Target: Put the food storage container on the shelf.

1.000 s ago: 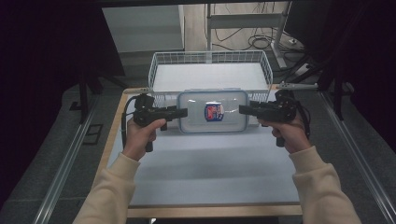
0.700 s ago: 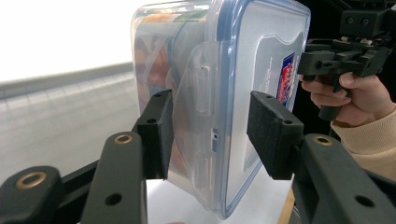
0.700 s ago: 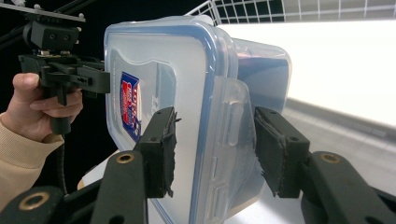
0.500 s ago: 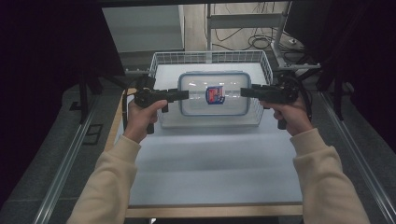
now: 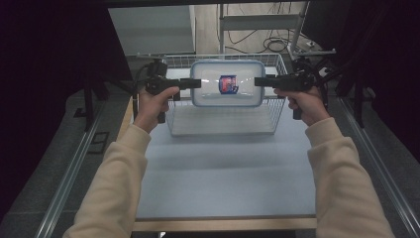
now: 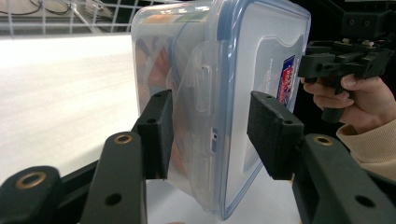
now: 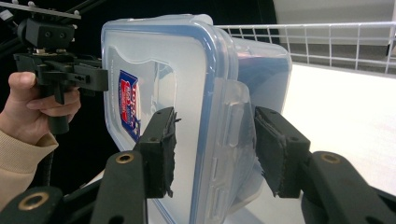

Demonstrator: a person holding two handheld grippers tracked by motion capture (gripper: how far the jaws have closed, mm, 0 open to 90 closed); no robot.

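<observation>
A clear plastic container (image 5: 228, 91) with a blue-sealed lid and a red-and-blue label hangs in the air over the white wire basket (image 5: 278, 106). My left gripper (image 5: 195, 83) is shut on its left end, my right gripper (image 5: 258, 82) on its right end. In the left gripper view the jaws (image 6: 210, 135) clamp the container (image 6: 261, 70) across its side clip, and the right gripper (image 6: 327, 65) shows at the far end. In the right gripper view the jaws (image 7: 215, 149) pinch the container (image 7: 154, 60) at its lid clip, with the left gripper (image 7: 70, 74) beyond.
The basket stands at the far edge of the pale blue table (image 5: 223, 178), whose near half lies between the person's cream sleeves. Metal rails (image 5: 69, 168) run along both sides. A stand and cables (image 5: 272, 44) lie on the floor behind.
Both grippers have carried the container up off the table and away from the person, so it now hangs over the wire basket instead of in front of it.
</observation>
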